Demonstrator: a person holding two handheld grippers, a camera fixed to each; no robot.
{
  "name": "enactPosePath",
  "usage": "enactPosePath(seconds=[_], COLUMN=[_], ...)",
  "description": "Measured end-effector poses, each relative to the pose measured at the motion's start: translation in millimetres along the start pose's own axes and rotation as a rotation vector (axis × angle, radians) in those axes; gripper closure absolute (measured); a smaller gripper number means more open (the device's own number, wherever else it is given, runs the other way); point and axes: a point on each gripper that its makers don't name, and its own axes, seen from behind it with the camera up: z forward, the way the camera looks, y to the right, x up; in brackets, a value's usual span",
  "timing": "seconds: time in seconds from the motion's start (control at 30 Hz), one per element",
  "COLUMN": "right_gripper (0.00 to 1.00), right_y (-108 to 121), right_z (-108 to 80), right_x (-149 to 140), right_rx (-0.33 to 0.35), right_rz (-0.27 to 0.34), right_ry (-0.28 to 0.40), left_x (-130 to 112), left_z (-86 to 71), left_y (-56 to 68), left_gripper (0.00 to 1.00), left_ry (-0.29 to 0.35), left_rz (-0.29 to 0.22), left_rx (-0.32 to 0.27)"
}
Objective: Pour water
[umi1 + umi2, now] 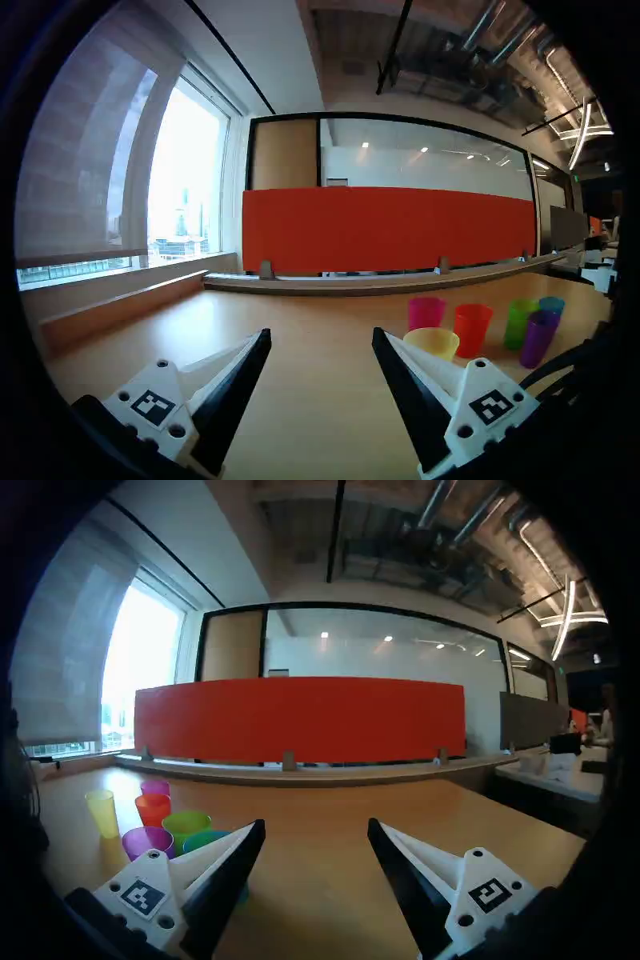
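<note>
Left gripper view: left gripper (320,376) jaws open, empty. Cups (472,328) cluster on the table (320,320), right of the jaws; yellow cup (432,342) sits just behind the right finger.
Right gripper view: right gripper (314,864) jaws open, empty. Cups (153,808) lie left of the jaws; teal cup (198,842) is partly behind the left finger.

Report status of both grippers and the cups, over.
Left gripper open, empty. Right gripper open, empty. Six coloured plastic cups upright on wooden table, untouched. Nothing in the way.

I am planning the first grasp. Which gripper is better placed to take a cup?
The right gripper, probably: open, with the teal cup close beside its finger. The left gripper, also open, has the yellow cup seemingly farther ahead.
</note>
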Motion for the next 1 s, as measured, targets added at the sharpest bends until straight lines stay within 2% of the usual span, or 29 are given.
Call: enactPosePath(seconds=[0.17,0.27,0.47,0.77,1.0], right_gripper=[0.01,0.01,0.00,0.01,0.00], right_y=[-1,-2,-5,-12,-11], right_z=[0.7,1.6,3.7,7.9,14.1], right_x=[1,11,36,68,95], right_rx=[0.006,0.012,0.031,0.083,0.085], right_rz=[-0.007,-0.020,-0.032,0.024,-0.001], right_ry=[-0.005,0.004,0.009,-0.027,-0.024], left_x=[0,6,36,78,96], left_z=[-2.2,-2.3,1.0,11.6,20.1], left_y=[2.7,1.7,2.3,11.0,14.1], left_gripper=[0.06,0.06,0.06,0.06,0.06], left_ry=[-0.004,-0.006,0.003,0.008,-0.014], left_rz=[-0.007,-0.022,-0.025,-0.002,0.017], left_rx=[-0.007,-0.010,-0.031,-0.081,-0.099])
